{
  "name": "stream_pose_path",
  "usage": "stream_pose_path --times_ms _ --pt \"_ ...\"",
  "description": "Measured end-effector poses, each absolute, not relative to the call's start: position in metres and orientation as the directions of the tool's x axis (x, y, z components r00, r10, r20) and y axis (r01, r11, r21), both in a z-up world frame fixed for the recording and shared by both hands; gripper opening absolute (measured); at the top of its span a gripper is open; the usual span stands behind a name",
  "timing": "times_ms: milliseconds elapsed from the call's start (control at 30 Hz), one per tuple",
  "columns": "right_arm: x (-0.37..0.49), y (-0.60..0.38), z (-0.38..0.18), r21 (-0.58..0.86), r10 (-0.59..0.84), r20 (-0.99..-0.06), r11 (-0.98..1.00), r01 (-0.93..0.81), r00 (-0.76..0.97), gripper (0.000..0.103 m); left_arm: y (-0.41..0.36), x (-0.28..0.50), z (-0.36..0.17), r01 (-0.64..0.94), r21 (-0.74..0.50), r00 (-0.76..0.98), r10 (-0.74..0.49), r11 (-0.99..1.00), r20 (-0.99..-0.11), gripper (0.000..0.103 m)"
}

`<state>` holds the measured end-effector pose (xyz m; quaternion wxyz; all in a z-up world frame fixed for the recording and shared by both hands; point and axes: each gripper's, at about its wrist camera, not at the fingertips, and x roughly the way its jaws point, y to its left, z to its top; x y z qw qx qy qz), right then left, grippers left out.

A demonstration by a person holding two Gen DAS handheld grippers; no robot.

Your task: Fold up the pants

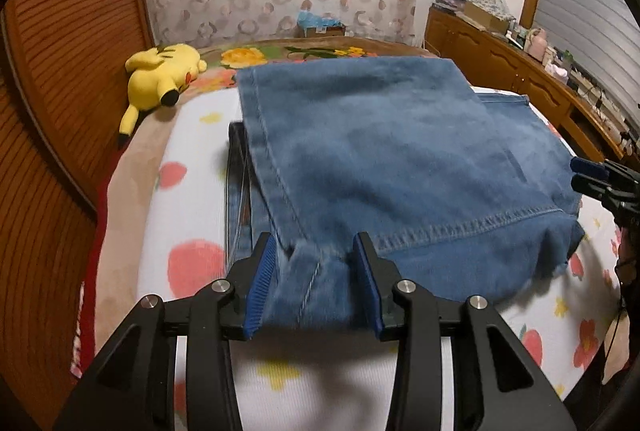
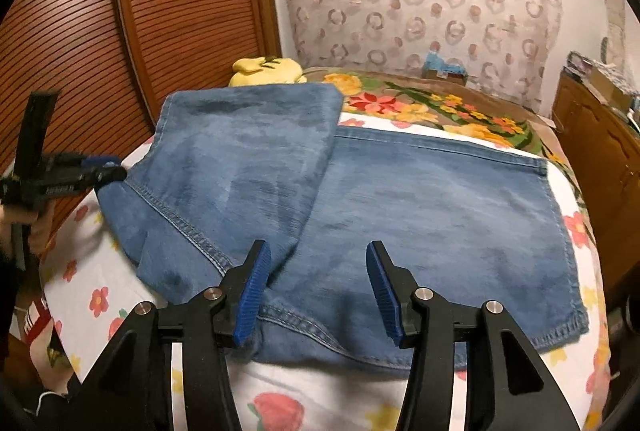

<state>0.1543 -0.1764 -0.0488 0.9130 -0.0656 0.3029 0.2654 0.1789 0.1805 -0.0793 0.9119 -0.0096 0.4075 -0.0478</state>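
A pair of faded blue denim pants (image 2: pixel 420 215) lies across a bed covered by a white blanket printed with red and yellow flowers (image 2: pixel 100 299), one leg end doubled back over the rest so that its stitched hem (image 1: pixel 460 227) faces the near edge of the mattress. The left gripper (image 1: pixel 316 279) has its blue ribbed pads standing either side of a bunched corner of that hem; cloth fills the gap, but whether the pads press on it cannot be told. The right gripper (image 2: pixel 318 291) is released, its jaws apart over the lower layer, none of the denim caught. Both tools sit at the hem corners, apparently so the flap can be laid square. On the left side the fold runs close to a ribbed brown wooden headboard (image 2: pixel 80 31), with a yellow plush toy (image 1: pixel 160 79) just past the far corner, so room there is tight. Bare blanket lies along the near edge, while a brown wooden cabinet (image 1: pixel 520 71) lines the right side.
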Motion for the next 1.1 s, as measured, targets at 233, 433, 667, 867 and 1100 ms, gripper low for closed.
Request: stream_pose_path --times_ms 233,433,667,867,1100 --pt "0.141 -0.197 -0.045 0.038 0.425 -0.569 0.869 -0.494 0.704 0.052 0.179 0.165 -0.082 0.079 -0.067 0.668 -0.103 0.995 -0.737 0.026" --pt "0.129 -0.211 -0.048 0.043 0.416 -0.557 0.879 -0.475 0.719 0.052 0.171 0.152 -0.077 0.086 0.0 0.694 -0.059 0.996 -0.718 0.006" --pt "0.114 -0.228 -0.05 0.048 0.4 -0.555 0.891 -0.452 0.729 0.052 0.179 0.144 -0.065 0.043 0.033 0.709 -0.007 0.999 -0.705 0.006" --pt "0.108 -0.246 -0.048 0.054 0.373 -0.547 0.909 -0.413 0.749 0.052 0.168 0.135 -0.053 0.064 0.029 0.731 -0.027 0.998 -0.682 0.029" --pt "0.108 -0.264 -0.054 0.066 0.35 -0.545 0.924 -0.377 0.762 0.052 0.146 0.135 -0.05 0.122 -0.017 0.75 -0.104 0.992 -0.653 0.078"
